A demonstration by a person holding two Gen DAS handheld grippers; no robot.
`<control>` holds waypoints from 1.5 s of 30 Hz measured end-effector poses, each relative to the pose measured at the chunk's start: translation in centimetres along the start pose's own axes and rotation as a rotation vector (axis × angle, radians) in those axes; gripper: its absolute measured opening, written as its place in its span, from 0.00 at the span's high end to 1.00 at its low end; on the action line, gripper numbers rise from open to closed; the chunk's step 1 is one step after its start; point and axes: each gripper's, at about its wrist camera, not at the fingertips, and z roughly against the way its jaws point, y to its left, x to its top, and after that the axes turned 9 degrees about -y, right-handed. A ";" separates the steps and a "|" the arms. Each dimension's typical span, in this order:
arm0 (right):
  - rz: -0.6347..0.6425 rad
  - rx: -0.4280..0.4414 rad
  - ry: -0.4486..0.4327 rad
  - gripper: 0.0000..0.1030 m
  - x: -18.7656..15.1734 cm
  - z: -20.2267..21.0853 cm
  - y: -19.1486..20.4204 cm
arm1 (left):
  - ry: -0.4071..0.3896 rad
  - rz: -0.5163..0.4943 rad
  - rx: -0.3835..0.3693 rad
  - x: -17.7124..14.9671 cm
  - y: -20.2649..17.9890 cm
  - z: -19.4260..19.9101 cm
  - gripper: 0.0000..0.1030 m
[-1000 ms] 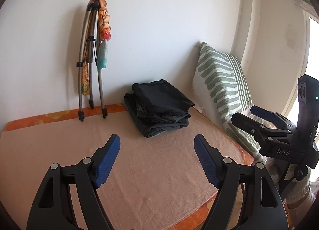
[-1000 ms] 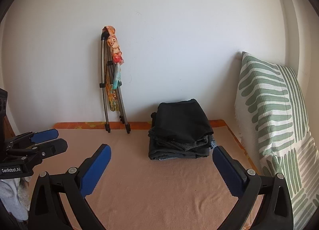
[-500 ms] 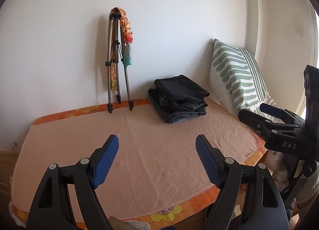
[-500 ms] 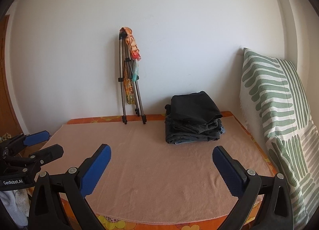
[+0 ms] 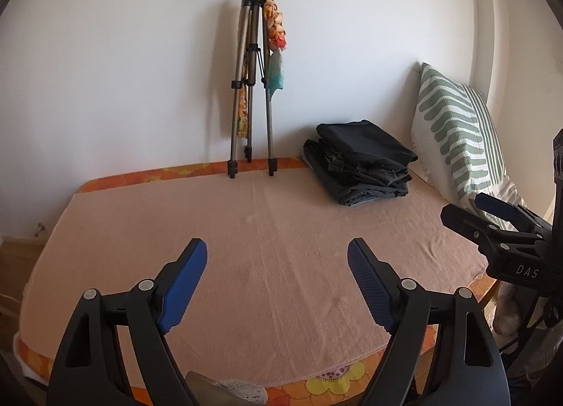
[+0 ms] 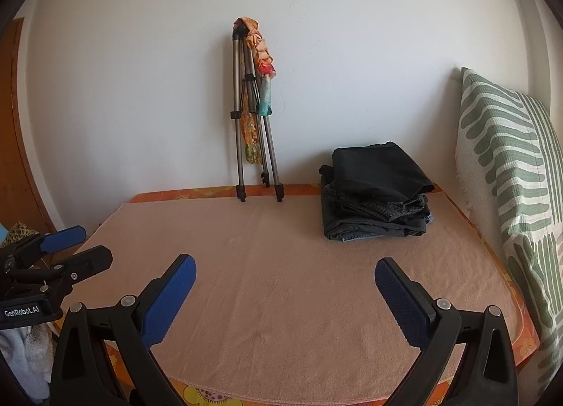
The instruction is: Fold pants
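My left hand-held gripper [image 5: 276, 253] and right hand-held gripper [image 6: 285, 270] hung spread wide, nothing between the jaws, over the peach towel [image 5: 281, 247]. Folded pants [image 6: 378, 191] lay stacked at its far right corner, beside the striped pillow [image 6: 510, 166].

My left gripper [image 5: 276, 254] has matte black plastic arms, each with a long triangular cut-out behind the fingers. Its fingers [image 5: 183, 288] wear blue pads with a fine ribbed texture on their inner faces. Two silver round screw heads sit on each arm just behind the pads. Seen from the other camera, its black body carries white "GenRobot.AI" lettering behind the fingers. My right gripper [image 6: 285, 274] is built the same: black arms, blue textured pads [image 6: 401, 304], paired silver screws. From the left camera, white letters "DAS" show on its black side, behind the fingers.
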 end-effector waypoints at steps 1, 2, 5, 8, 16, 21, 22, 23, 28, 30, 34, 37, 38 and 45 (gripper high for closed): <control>-0.005 -0.003 -0.005 0.00 -0.1 -0.1 -0.2 | 0.002 0.005 0.012 -0.2 0.4 -0.2 0.20; -0.010 -0.009 -0.014 0.00 -0.2 -0.1 -0.3 | 0.014 0.014 0.012 -0.4 0.7 -0.4 0.20; -0.011 -0.029 -0.030 0.00 -0.5 -0.4 -0.7 | 0.031 0.025 0.017 -0.7 1.3 -0.9 0.20; -0.005 -0.044 -0.009 0.00 -1.3 -1.2 -1.0 | 0.040 0.016 0.030 -1.1 1.5 -1.4 0.20; -0.008 -0.042 0.061 0.00 -3.0 -2.9 -1.2 | 0.074 -0.019 0.041 -2.0 1.2 -2.6 0.20; 0.022 -0.067 0.055 0.00 -3.3 -2.5 -1.1 | 0.105 0.029 0.031 -2.1 1.8 -3.2 0.20; 0.016 -0.066 0.057 0.00 -3.4 -2.5 -1.3 | 0.104 0.029 0.034 -2.0 1.8 -3.2 0.20; 0.009 -0.065 0.062 0.00 -3.4 -2.5 -1.4 | 0.101 0.026 0.038 -2.0 1.8 -3.2 0.20; -0.040 -0.048 0.070 0.00 -3.2 -2.3 -2.0 | 0.088 0.013 0.042 -1.9 1.5 -3.0 0.20; -0.036 -0.052 0.065 0.00 -3.1 -2.2 -2.0 | 0.089 0.009 0.039 -1.9 1.4 -3.0 0.20; -0.034 -0.049 0.072 0.00 -3.2 -2.3 -2.0 | 0.091 0.008 0.036 -2.0 1.3 -3.1 0.20; -0.029 -0.051 0.077 0.00 -3.3 -2.4 -1.9 | 0.089 0.011 0.037 -2.0 1.4 -3.1 0.20; -0.028 -0.051 0.078 0.00 -3.4 -2.5 -1.8 | 0.088 0.012 0.038 -2.0 1.4 -3.1 0.20; -0.030 -0.049 0.080 0.00 -3.4 -2.6 -1.9 | 0.084 0.017 0.040 -1.9 1.6 -3.0 0.20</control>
